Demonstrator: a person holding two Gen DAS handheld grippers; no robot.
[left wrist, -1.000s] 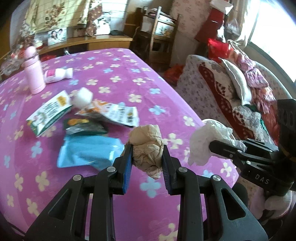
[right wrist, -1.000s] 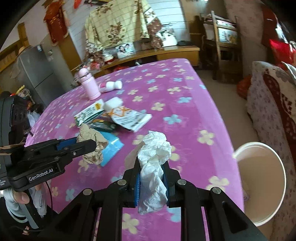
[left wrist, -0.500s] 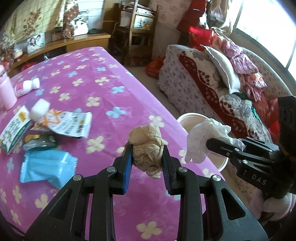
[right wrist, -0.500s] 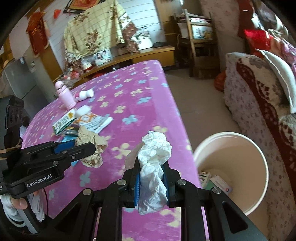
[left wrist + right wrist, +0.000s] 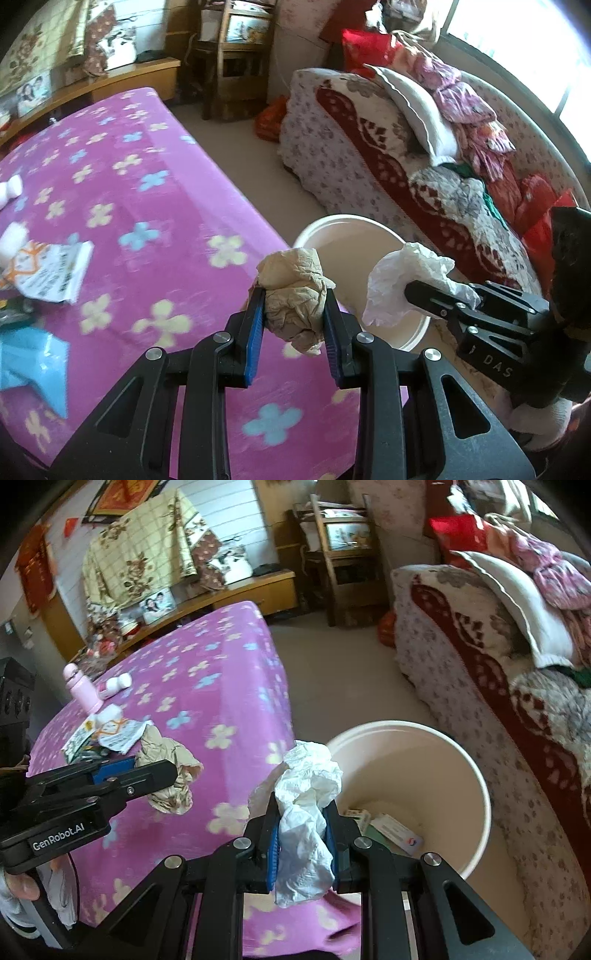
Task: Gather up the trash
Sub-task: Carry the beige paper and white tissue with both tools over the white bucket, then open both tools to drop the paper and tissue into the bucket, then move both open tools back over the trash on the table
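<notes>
two wads of crumpled paper are shown in transit to the bin. the left gripper (image 5: pixel 294 314) is closed on a brownish paper wad (image 5: pixel 293 295), which is clamped between the blue pads and held above the edge of the worktop (image 5: pixel 155 192), beside the rim of the pale round bin (image 5: pixel 476 775). the right gripper (image 5: pixel 303 834) is closed on a white tissue wad (image 5: pixel 306 812), held just at the near rim of the bin, not yet clearly over its opening. neither wad has been released.

inside the bin, a few small cartons (image 5: pixel 395 830) are seen at the bottom, so part of the collecting is judged to be done already.

several items are left on the flowered purple cover of the worktop: a printed white wrapper (image 5: pixel 51 266), a blue packet (image 5: pixel 29 362), and a green-and-white carton (image 5: pixel 79 738) with a dark wrapper beside it, only partly visible. a pink bottle (image 5: pixel 83 690) and a small white bottle (image 5: pixel 116 685) stand and lie farther back; whether these count as trash cannot be told.

the task is judged to be partway through: two drops are pending, and at least three or four pieces remain to be fetched.
</notes>
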